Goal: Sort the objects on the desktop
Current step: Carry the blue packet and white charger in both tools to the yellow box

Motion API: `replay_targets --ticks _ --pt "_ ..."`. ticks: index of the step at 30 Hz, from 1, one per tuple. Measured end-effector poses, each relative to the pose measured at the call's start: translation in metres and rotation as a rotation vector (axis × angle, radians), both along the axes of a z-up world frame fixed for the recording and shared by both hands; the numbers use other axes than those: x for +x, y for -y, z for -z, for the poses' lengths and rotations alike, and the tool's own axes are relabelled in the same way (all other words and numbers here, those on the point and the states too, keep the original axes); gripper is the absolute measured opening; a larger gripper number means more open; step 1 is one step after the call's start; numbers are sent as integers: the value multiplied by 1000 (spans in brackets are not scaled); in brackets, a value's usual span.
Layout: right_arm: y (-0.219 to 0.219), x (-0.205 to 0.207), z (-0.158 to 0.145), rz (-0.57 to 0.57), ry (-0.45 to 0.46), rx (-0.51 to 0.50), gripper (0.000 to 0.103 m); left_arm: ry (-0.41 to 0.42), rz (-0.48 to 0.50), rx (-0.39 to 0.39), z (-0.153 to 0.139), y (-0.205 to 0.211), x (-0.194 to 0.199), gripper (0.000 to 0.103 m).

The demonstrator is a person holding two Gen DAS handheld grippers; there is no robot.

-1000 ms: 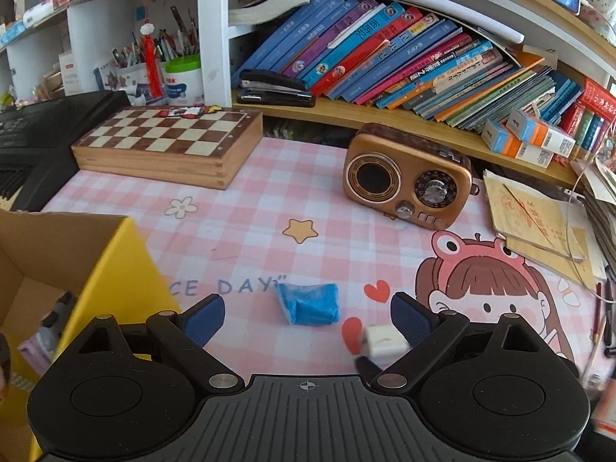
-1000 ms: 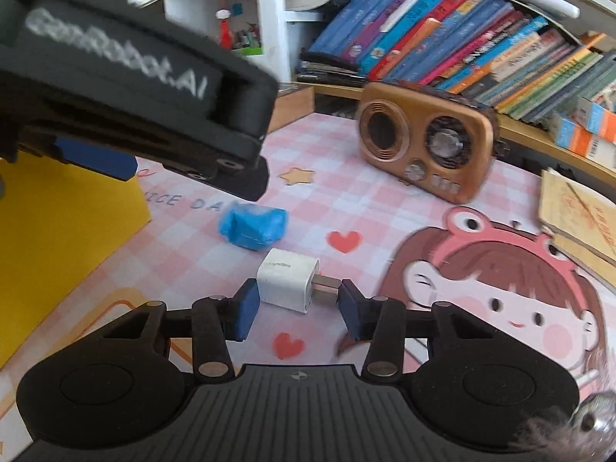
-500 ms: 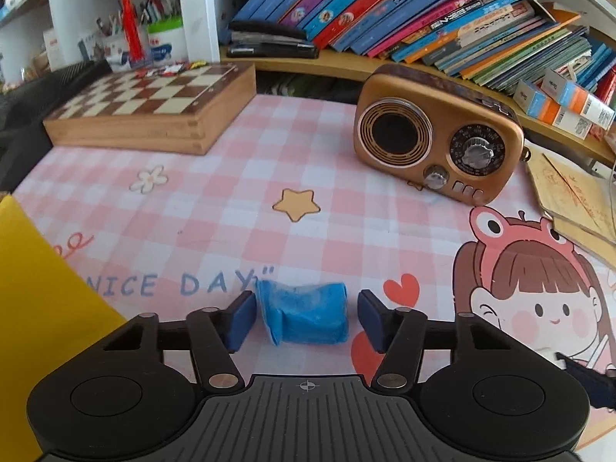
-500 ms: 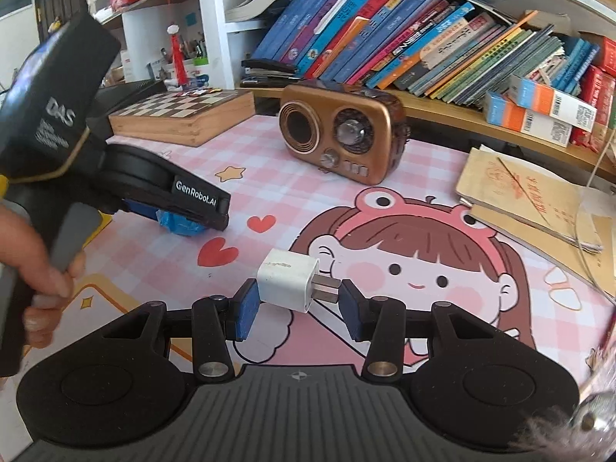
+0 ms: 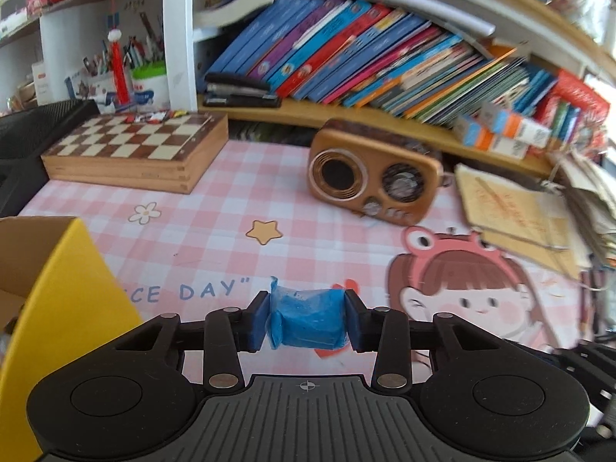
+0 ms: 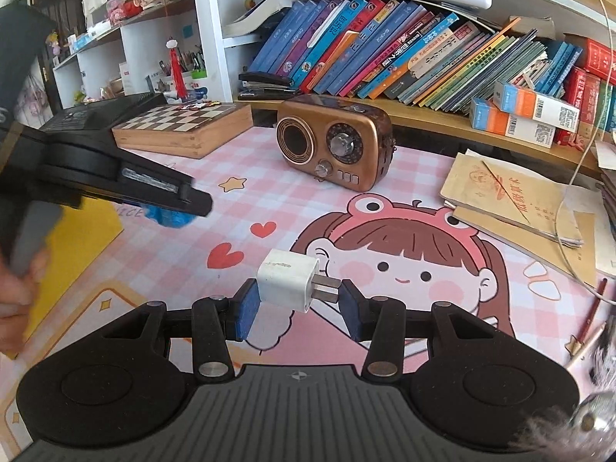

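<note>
My left gripper [image 5: 306,321] is shut on a blue crumpled packet [image 5: 306,319], both pads pressed to its sides, above the pink checked mat. The packet also shows under the left gripper in the right wrist view [image 6: 169,217]. My right gripper [image 6: 296,304] is shut on a white plug adapter [image 6: 287,285], held by its body and its prongs, above the mat. A yellow cardboard box [image 5: 57,308] stands open at the left in the left wrist view, and its side shows in the right wrist view [image 6: 77,238].
A brown retro radio [image 6: 333,152] stands at the back middle. A wooden chessboard box [image 5: 134,154] lies at the back left. Old paper booklets [image 6: 512,200] lie at the right. A shelf of books [image 6: 404,57] runs along the back. A black keyboard [image 5: 34,134] lies far left.
My left gripper closed on the blue packet and lifted it slightly. My right gripper kept the adapter and drew back to the right, away from the left gripper.
</note>
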State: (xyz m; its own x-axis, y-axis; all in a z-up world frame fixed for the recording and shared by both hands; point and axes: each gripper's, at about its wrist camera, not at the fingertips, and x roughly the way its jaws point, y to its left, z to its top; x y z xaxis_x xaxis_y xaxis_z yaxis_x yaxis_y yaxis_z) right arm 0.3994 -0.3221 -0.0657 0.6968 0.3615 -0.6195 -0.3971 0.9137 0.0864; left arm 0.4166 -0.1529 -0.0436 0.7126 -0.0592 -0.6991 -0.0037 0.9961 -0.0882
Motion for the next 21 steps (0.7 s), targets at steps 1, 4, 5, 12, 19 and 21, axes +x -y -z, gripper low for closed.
replay_targets --ticks 1,4,5,12,19,21 --pt "1 -3 -1 3 -3 -1 42 10 6 -5 -5 0 -7 38" --pt "3 -13 -3 14 -9 -6 42 33 16 -25 -15 -1 -26 38" --pt "4 -17 -4 17 -8 -10 42 41 22 -31 -18 -2 -34 38" --pt "3 -54 -15 53 -16 -13 42 74 58 -64 -33 -9 -83 38" --pt "0 -103 -37 93 0 -4 42 111 96 -120 -50 -23 -135 37" --pt "-3 -119 -44 103 7 0 42 121 101 -137 -54 -30 -151 37"
